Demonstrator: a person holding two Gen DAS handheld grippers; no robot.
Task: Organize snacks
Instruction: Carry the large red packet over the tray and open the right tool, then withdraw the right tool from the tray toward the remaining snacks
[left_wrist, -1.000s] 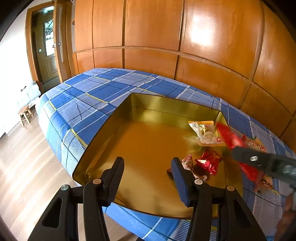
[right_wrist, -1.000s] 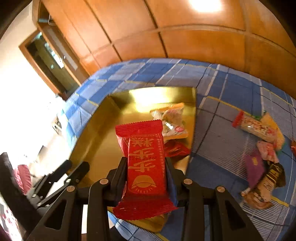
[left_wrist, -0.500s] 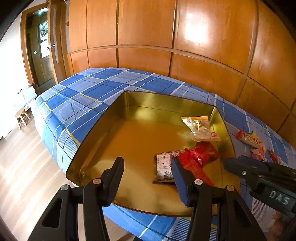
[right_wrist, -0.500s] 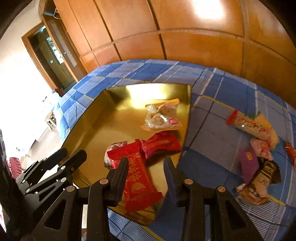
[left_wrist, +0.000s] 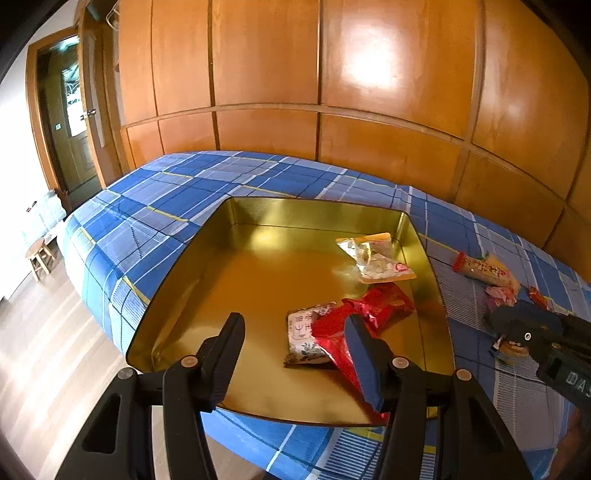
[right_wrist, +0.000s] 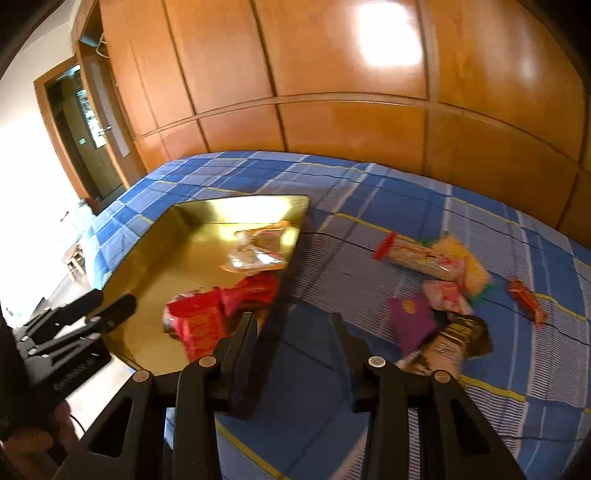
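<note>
**Four snacks in the tray, the rest loose on the bed**

The bed (left_wrist: 177, 206), under a blue plaid cover, carries everything. On it sits the gold tray (left_wrist: 192, 280), whose near edge lies close to the edge of the mattress. Inside the tray lie four packets: a clear-and-orange packet (left_wrist: 375, 256) by the far right wall, a red packet (left_wrist: 388, 304), a long red wrapper (left_wrist: 334, 341) and a pale packet (left_wrist: 301, 334) partly under it. To the right of the tray, on the cover, is a loose pile of snacks (right_wrist: 439, 295), including a long tube-shaped packet (right_wrist: 417, 256), a purple packet (right_wrist: 412, 317) and a small red sweet (right_wrist: 526, 301) apart from the rest.

The left tool (left_wrist: 295, 363) hangs over the tray's near part, its jaws parting and nothing between them. The right tool (right_wrist: 291, 354) is above the cover just beside the tray's right wall, jaws partly apart and empty.

Risks, as I judge them: the pile is overlapped, so a grab there may catch two wrappers or slip off glossy film. A tool knocking the tray could push it toward the bed's edge.
</note>
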